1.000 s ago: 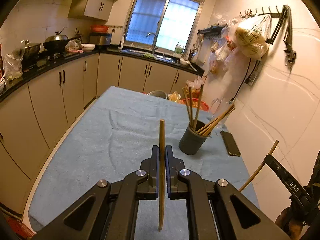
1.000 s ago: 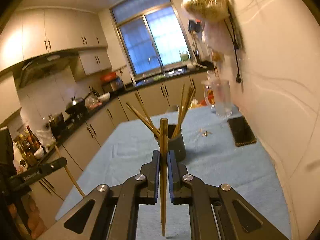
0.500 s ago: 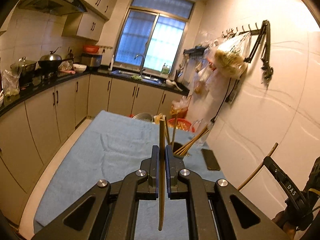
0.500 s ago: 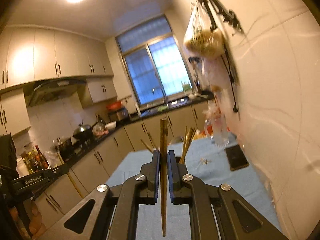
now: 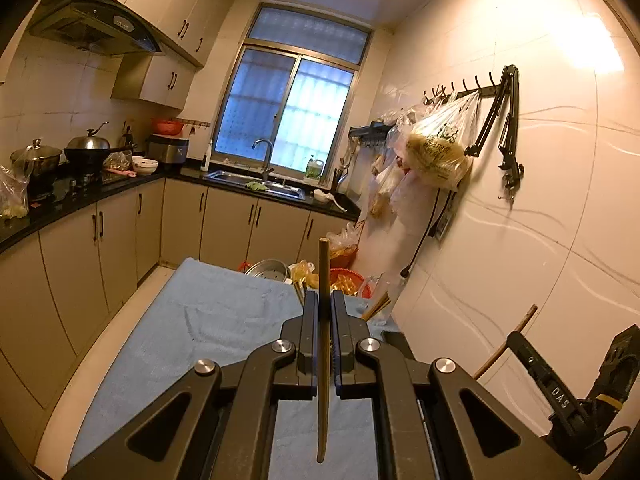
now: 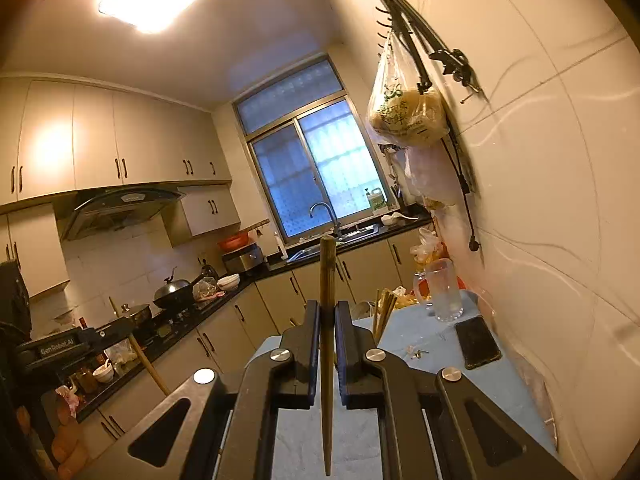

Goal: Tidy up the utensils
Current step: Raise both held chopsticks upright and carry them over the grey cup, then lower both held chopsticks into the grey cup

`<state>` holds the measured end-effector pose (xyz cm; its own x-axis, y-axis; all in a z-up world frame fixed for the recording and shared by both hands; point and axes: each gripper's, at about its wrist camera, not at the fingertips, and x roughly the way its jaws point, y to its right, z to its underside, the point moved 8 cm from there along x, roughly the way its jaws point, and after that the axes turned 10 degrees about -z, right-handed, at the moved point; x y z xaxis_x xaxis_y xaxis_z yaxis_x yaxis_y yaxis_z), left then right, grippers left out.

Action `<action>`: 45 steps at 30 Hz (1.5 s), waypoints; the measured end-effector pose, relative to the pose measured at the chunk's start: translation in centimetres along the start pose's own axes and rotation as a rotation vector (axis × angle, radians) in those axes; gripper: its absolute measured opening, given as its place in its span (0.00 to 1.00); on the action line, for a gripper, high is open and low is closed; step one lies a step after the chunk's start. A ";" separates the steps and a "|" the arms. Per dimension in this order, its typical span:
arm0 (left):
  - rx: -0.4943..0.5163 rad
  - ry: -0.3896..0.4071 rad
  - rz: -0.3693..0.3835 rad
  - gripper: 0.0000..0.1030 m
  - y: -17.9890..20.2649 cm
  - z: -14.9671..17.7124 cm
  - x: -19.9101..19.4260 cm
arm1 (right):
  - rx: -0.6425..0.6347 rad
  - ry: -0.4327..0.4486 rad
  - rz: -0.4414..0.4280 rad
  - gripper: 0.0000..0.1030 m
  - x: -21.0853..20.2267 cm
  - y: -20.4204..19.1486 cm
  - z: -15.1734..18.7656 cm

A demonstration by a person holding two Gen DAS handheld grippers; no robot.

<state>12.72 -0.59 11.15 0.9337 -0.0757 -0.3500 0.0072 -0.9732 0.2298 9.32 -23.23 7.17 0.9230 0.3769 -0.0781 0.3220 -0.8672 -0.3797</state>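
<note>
L gripper jaws clamped on upright chopstick, frame centre. R gripper same, w/ own chopstick. Bundled chopsticks just right of R jaws, over blue cloth; phone lower right.
</note>
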 end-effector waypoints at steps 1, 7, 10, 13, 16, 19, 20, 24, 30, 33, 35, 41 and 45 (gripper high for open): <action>0.005 0.007 -0.002 0.06 0.2 -0.3 0.1 | -0.002 0.003 0.002 0.08 0.2 0.0 -0.1; 0.015 0.028 0.008 0.06 1.1 -1.9 1.1 | -0.007 0.002 -0.010 0.08 2.0 -0.1 -1.0; 0.018 0.037 0.013 0.06 1.4 -2.7 1.7 | -0.015 0.007 -0.012 0.08 3.0 0.0 -1.7; 0.019 0.048 0.011 0.06 1.7 -3.5 2.4 | -0.018 0.010 -0.018 0.08 3.8 0.2 -2.4; 0.022 0.057 0.006 0.06 2.0 -4.1 3.4 | -0.024 0.012 -0.021 0.08 4.8 0.4 -3.1; 0.025 0.056 0.004 0.06 2.4 -4.7 4.5 | -0.027 0.011 -0.024 0.08 5.8 0.6 -3.5; 0.026 0.061 -0.001 0.06 2.4 -4.8 4.9 | -0.028 0.011 -0.026 0.08 6.2 0.7 -3.6; 0.022 0.060 -0.008 0.06 2.5 -5.3 6.6 | -0.034 0.013 -0.024 0.08 7.7 1.2 -4.1; 0.029 0.034 -0.015 0.06 2.9 -5.4 10.0 | -0.034 0.007 -0.011 0.08 10.4 2.5 -4.3; 0.045 0.030 -0.021 0.06 3.2 -5.2 11.2 | -0.023 0.001 -0.009 0.08 11.6 3.1 -4.2; 0.051 0.027 -0.020 0.06 3.3 -5.2 12.0 | -0.021 -0.004 -0.007 0.08 12.4 3.5 -4.2; 0.063 0.021 -0.024 0.06 3.6 -5.2 14.1 | -0.021 -0.013 -0.007 0.08 14.6 4.5 -4.4; 0.059 0.023 -0.023 0.06 3.8 -5.3 15.4 | -0.024 -0.013 -0.002 0.08 15.7 5.0 -4.3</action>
<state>29.05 -4.32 11.44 0.9415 -0.0487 -0.3335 0.0084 -0.9858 0.1675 26.37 -23.07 8.01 0.9197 0.3824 -0.0896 0.3287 -0.8742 -0.3573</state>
